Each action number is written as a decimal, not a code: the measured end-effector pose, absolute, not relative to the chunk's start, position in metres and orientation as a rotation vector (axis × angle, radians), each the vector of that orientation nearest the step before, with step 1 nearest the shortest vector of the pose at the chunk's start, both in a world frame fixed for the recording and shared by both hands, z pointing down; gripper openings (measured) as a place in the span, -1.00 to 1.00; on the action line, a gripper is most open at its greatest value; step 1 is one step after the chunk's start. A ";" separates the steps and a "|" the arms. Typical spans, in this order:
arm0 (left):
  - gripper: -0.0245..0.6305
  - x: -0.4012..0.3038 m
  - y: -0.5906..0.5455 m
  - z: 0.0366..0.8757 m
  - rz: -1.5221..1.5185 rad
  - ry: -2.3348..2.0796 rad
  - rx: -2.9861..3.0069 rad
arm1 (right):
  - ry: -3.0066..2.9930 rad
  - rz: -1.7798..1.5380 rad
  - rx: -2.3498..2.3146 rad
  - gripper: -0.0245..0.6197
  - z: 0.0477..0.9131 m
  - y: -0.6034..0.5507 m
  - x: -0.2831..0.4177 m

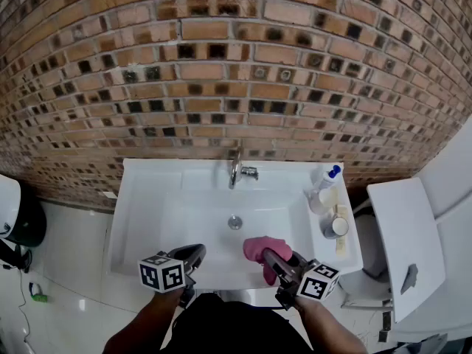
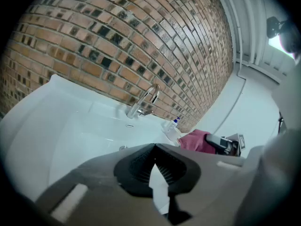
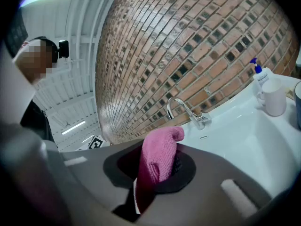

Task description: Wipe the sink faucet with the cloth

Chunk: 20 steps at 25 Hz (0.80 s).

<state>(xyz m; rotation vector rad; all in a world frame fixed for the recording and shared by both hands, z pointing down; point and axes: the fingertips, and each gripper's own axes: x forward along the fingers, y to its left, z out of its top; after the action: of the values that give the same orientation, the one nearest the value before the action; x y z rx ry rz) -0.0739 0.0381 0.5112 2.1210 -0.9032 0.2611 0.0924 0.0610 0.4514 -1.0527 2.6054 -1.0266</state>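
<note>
Cloth | in right gripper fingers at sink front edge | left gripper clenched, empty | faucet well apart

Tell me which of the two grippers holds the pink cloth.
The right gripper: its jaws are shut on the pink cloth, which sticks up between them. The left gripper has nothing between its jaws.

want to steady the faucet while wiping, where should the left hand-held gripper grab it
Likely the arched spout of the faucet, coming from its left side with jaws closing across the tube: it is thin and bare there, while the lever sticks out to its right.
</note>
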 end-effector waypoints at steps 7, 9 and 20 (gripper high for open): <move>-0.91 -0.096 -0.012 0.514 0.300 -0.829 2.163 | 2.524 -0.986 -1.212 -0.78 0.450 0.012 0.089; -0.91 -0.099 -0.020 0.517 0.300 -0.791 2.167 | 2.477 -0.982 -1.278 -0.78 0.450 0.004 0.093; -0.91 -0.096 -0.045 0.531 0.255 -0.728 2.129 | 2.316 -1.061 -1.514 -0.78 0.480 -0.050 0.133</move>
<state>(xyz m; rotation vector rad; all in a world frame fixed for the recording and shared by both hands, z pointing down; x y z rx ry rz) -0.0962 -0.0446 0.5306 2.1292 -0.7279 0.2555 0.1326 -0.0500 0.4801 -1.5139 2.3161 -1.0608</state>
